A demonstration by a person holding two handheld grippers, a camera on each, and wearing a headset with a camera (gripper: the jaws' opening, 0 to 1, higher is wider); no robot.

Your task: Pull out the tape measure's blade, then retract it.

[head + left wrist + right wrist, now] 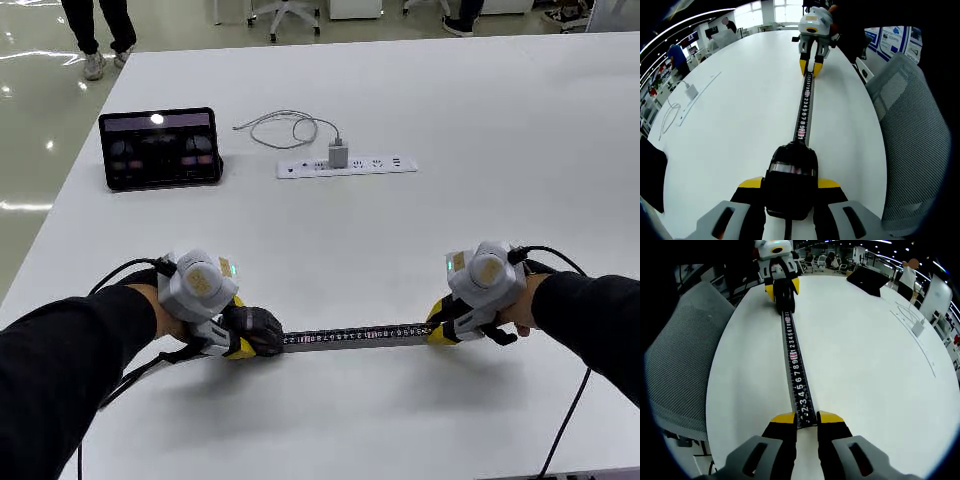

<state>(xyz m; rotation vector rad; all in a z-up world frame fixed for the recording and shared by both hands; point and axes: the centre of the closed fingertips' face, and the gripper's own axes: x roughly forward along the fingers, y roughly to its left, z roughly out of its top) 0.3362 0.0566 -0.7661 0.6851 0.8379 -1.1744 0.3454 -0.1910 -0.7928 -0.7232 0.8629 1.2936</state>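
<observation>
A black tape measure case (256, 329) (791, 175) sits between the yellow-tipped fingers of my left gripper (243, 345) (790, 183), which is shut on it. Its dark blade (355, 335) (805, 105) (794, 365) with white numbers lies stretched flat along the white table (400, 120) toward my right gripper (438, 331) (805, 419). That gripper is shut on the blade's free end. The left gripper (778, 286) and case appear at the far end in the right gripper view, and the right gripper (810, 67) at the far end in the left gripper view.
A dark tablet (160, 147) stands at the back left of the table. A white power strip (346, 166) with a plugged charger and a coiled grey cable (285, 127) lies behind the middle. A grey mesh chair (912, 135) (682, 350) stands off the near edge.
</observation>
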